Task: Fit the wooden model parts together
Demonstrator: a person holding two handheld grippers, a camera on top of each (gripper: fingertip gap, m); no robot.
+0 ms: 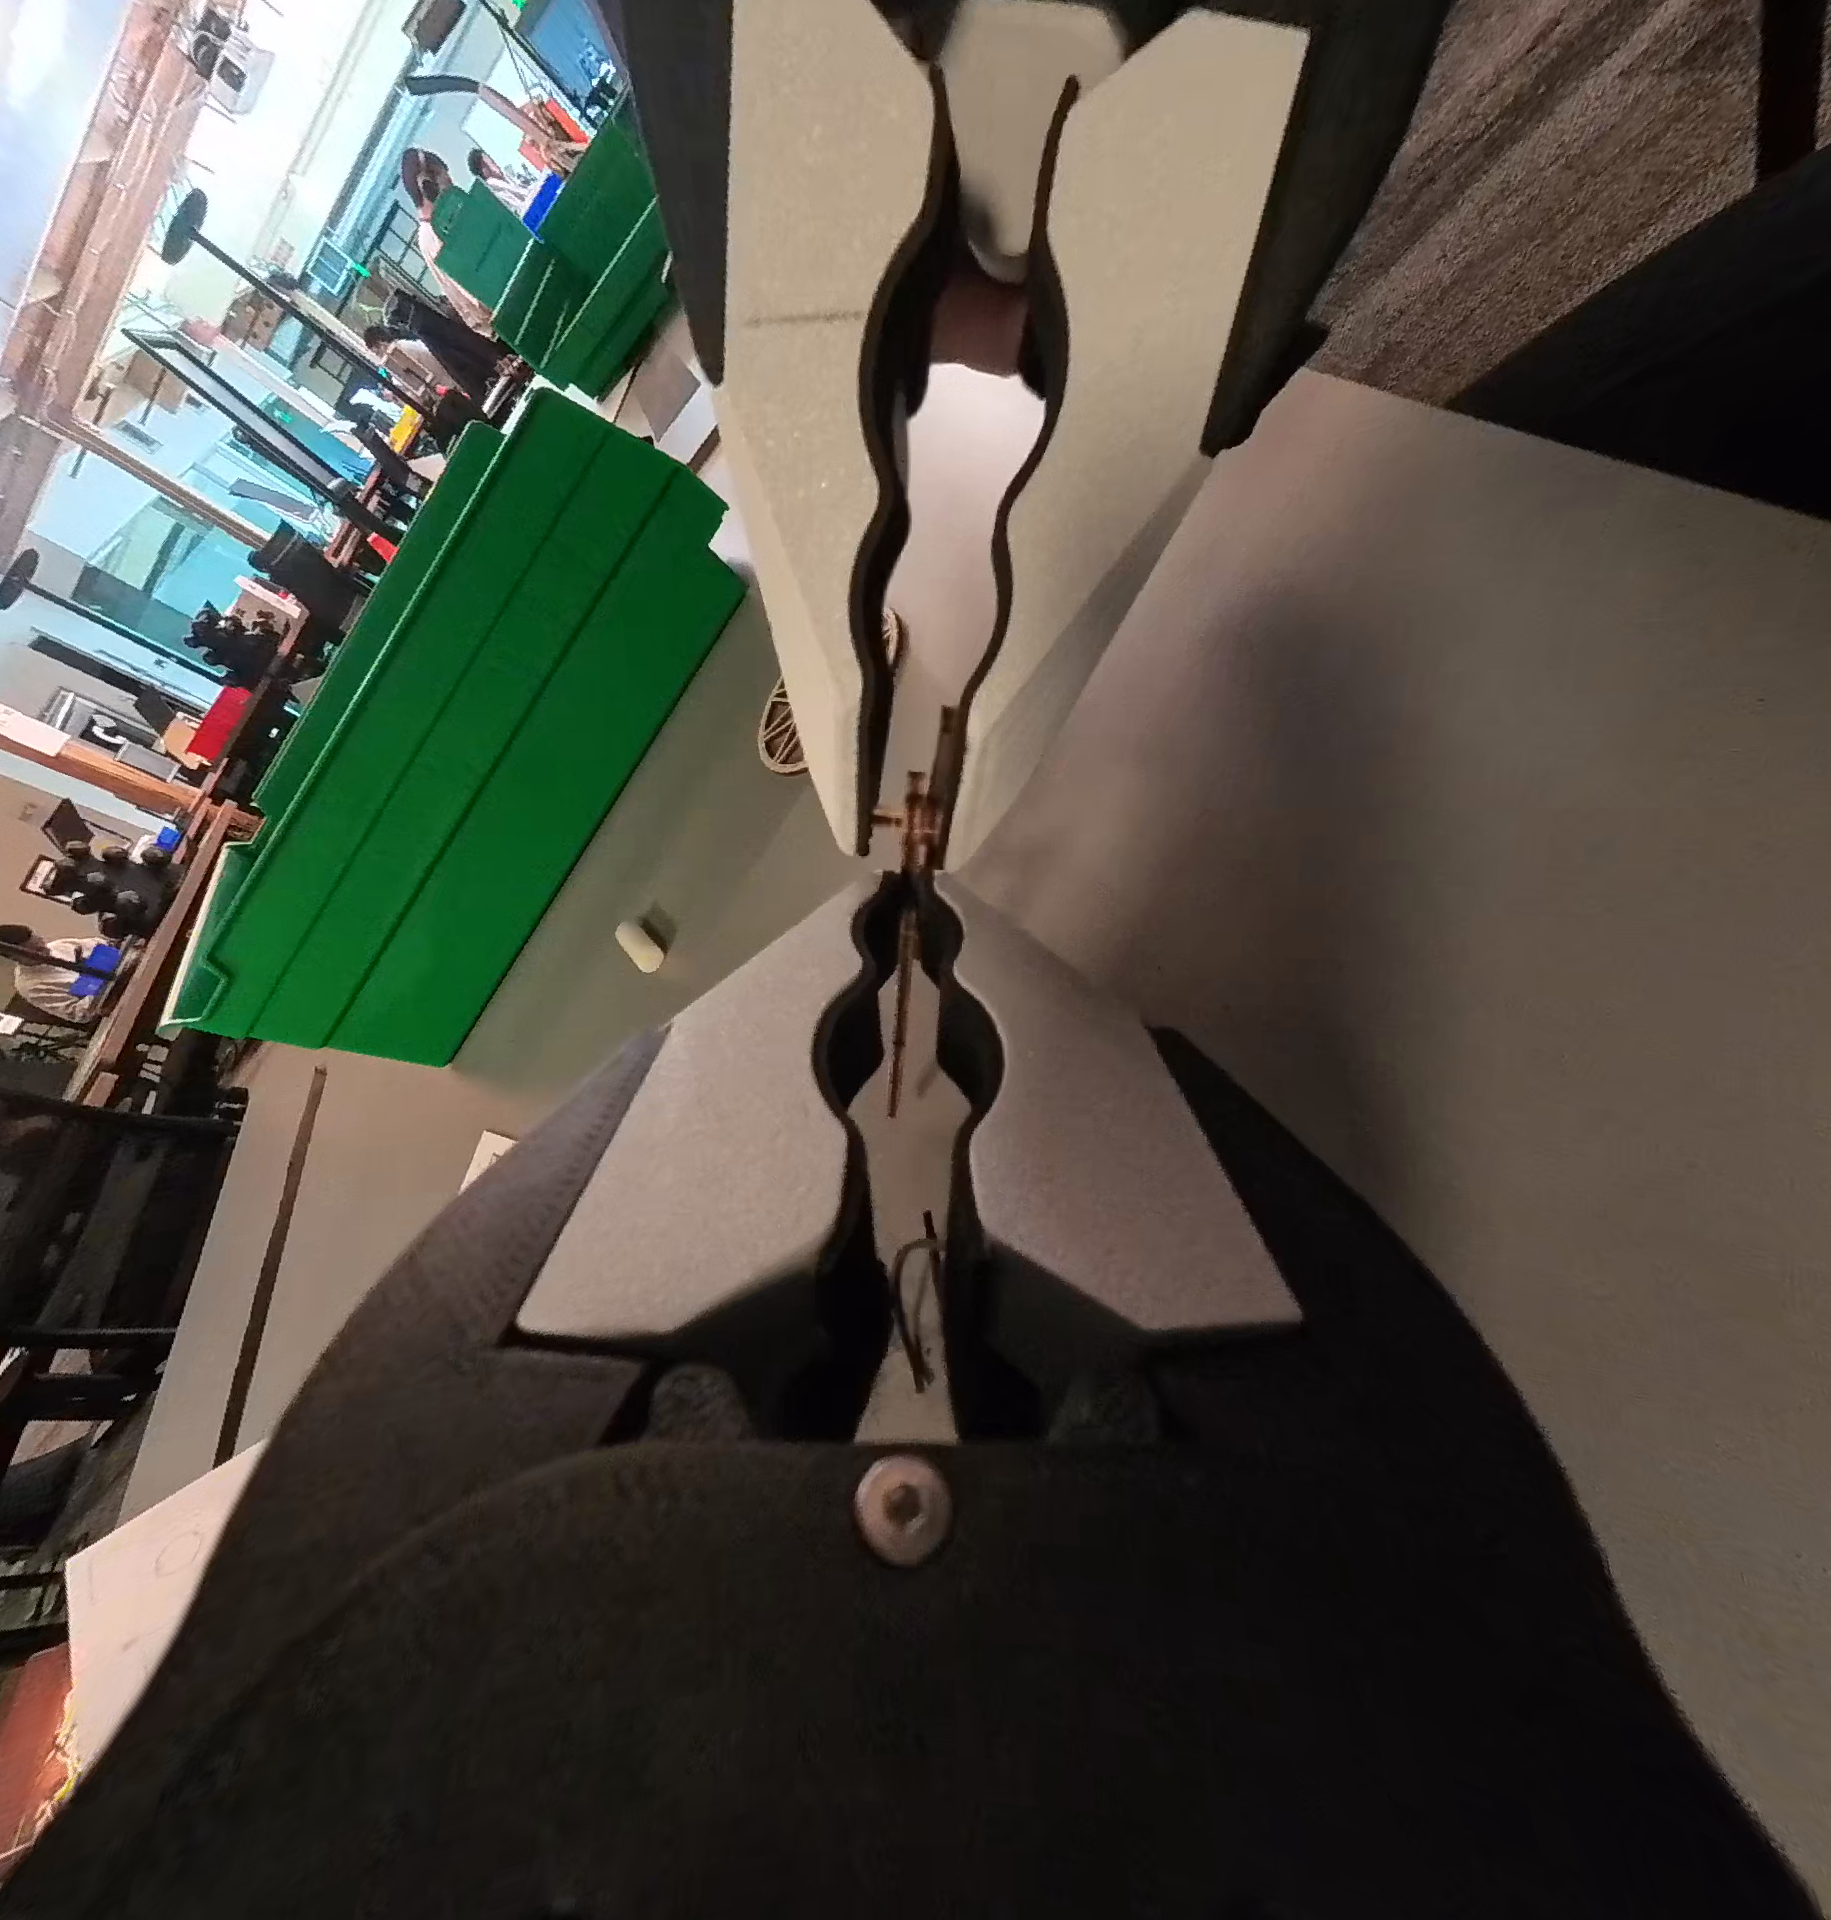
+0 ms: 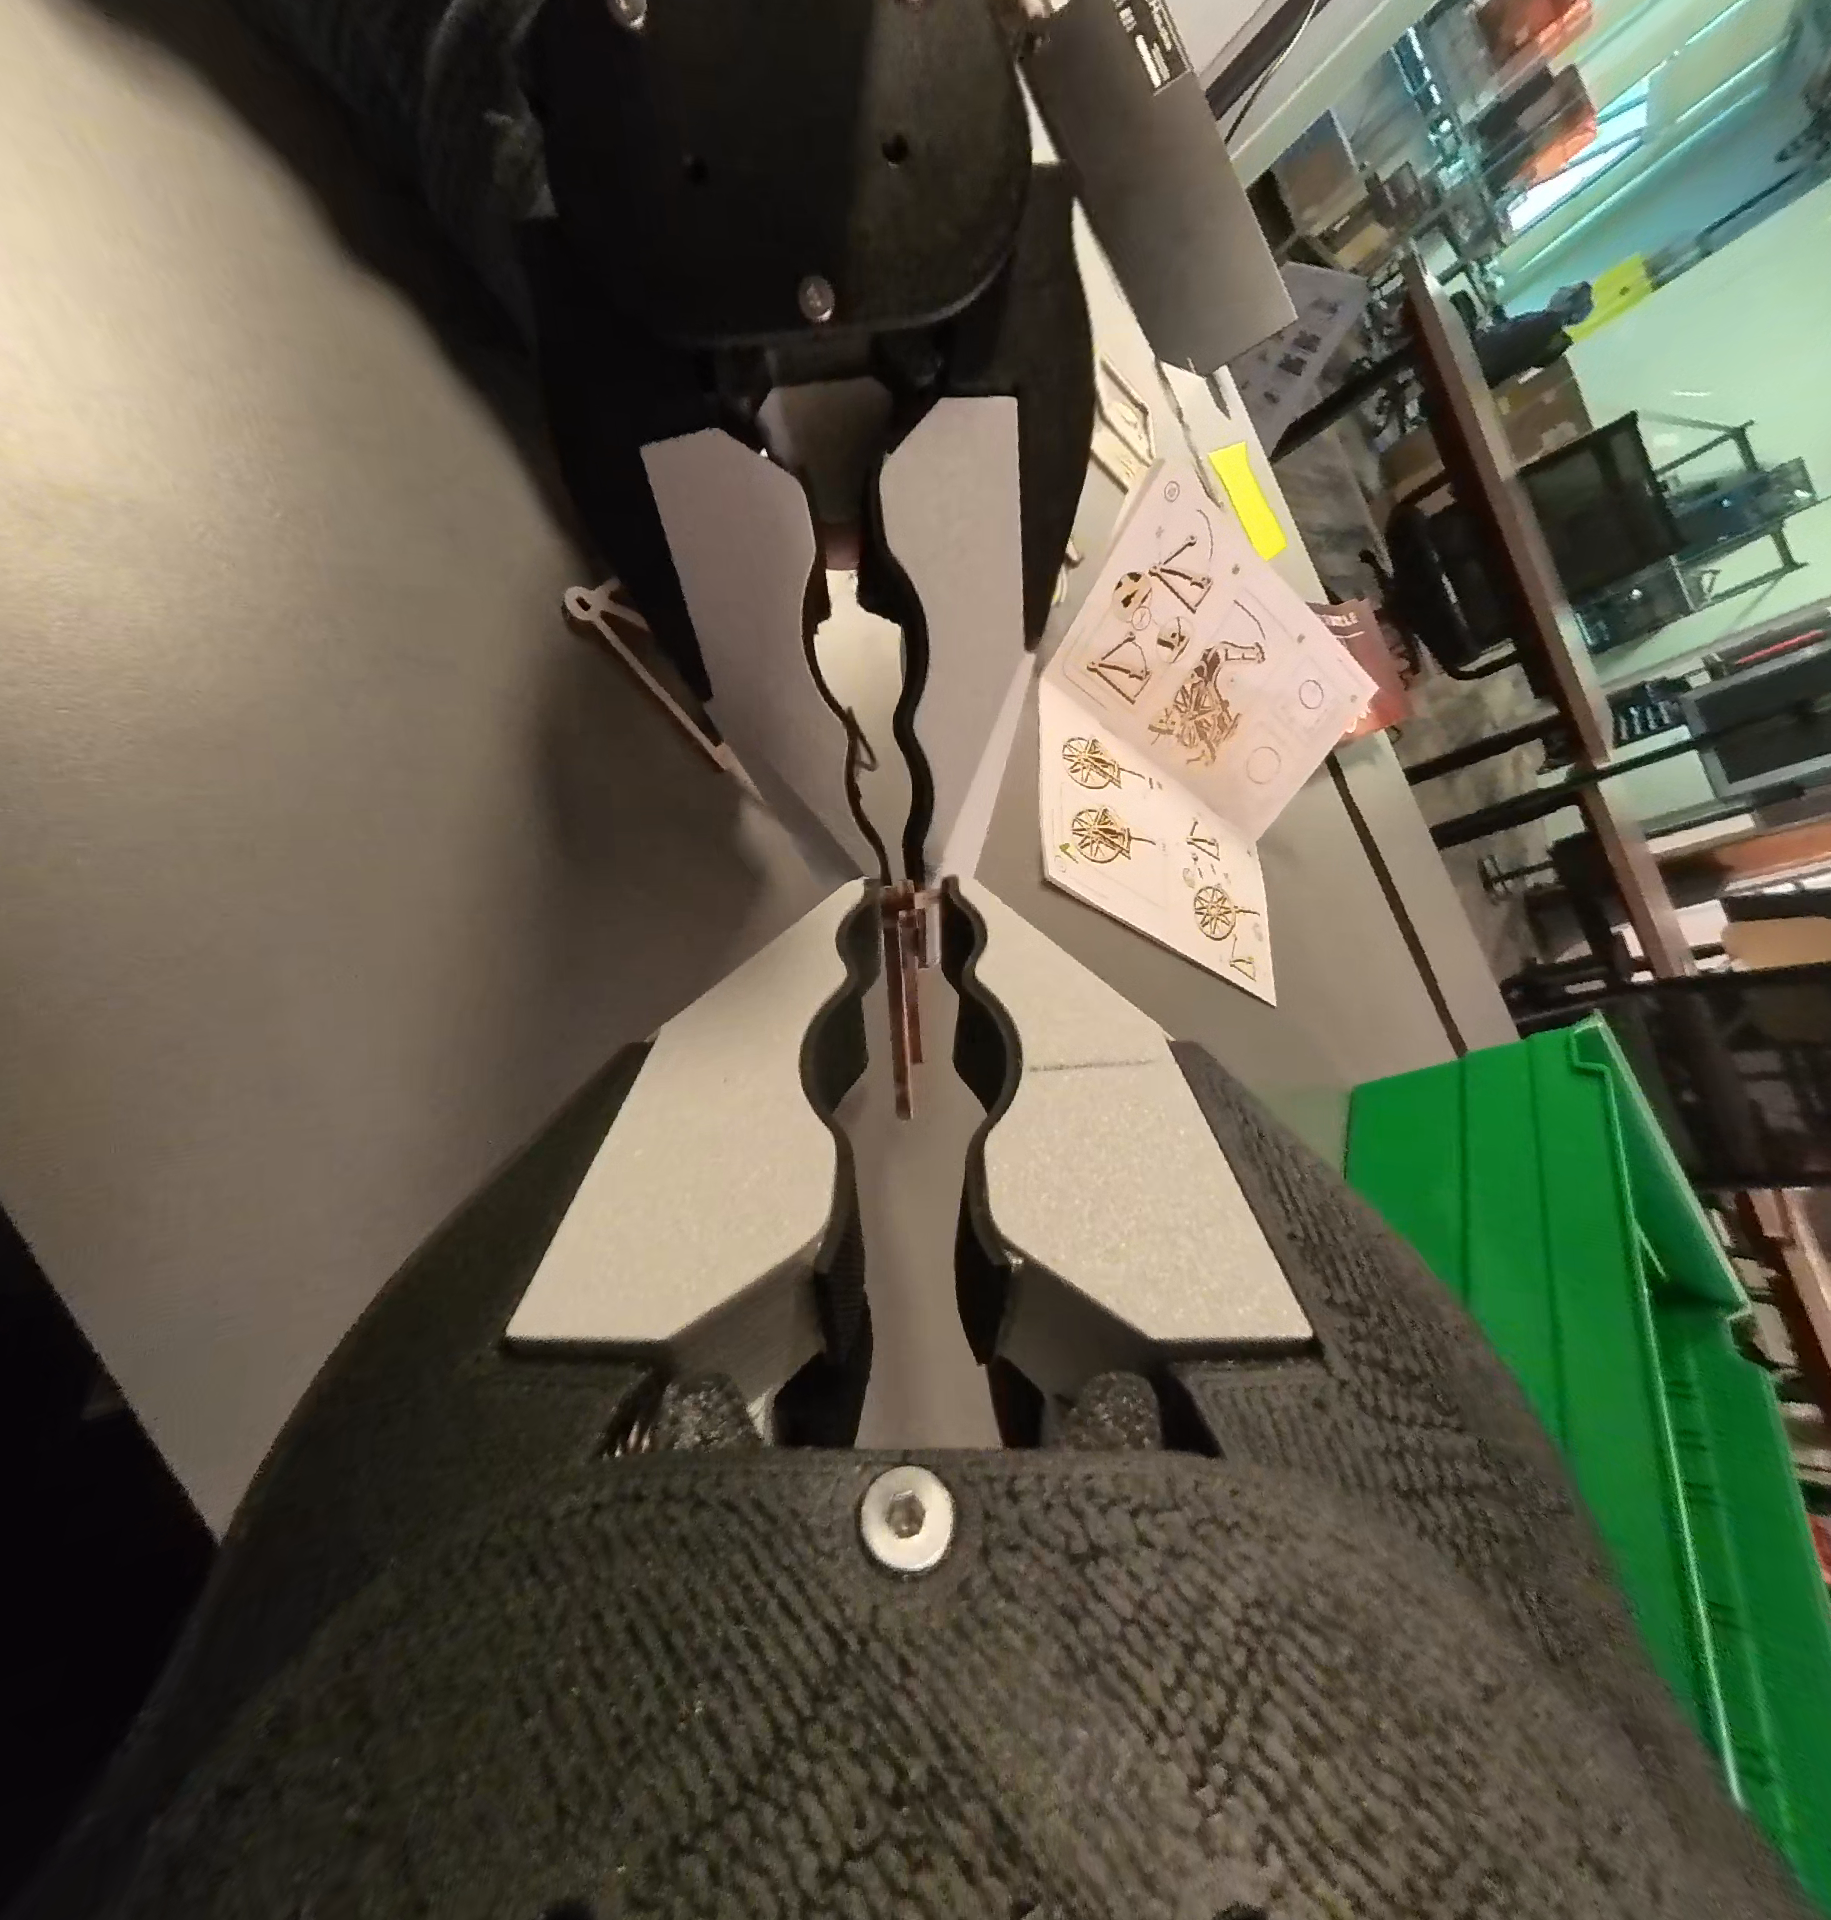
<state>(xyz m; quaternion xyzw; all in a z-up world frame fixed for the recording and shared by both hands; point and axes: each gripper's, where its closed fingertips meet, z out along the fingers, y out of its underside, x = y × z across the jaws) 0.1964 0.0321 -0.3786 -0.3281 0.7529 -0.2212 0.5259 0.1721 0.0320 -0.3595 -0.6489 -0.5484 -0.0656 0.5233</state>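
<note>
I see L gripper [image 1: 906,894] & R gripper [image 2: 906,894] tip to tip, each clamped on thin wooden part [image 2: 906,997] over grey table [image 1: 1410,831]

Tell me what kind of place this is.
Probably a workshop or lab space: a grey worktable holds green plastic bins and an open instruction sheet, with metal shelving racks and other workstations behind.
</note>
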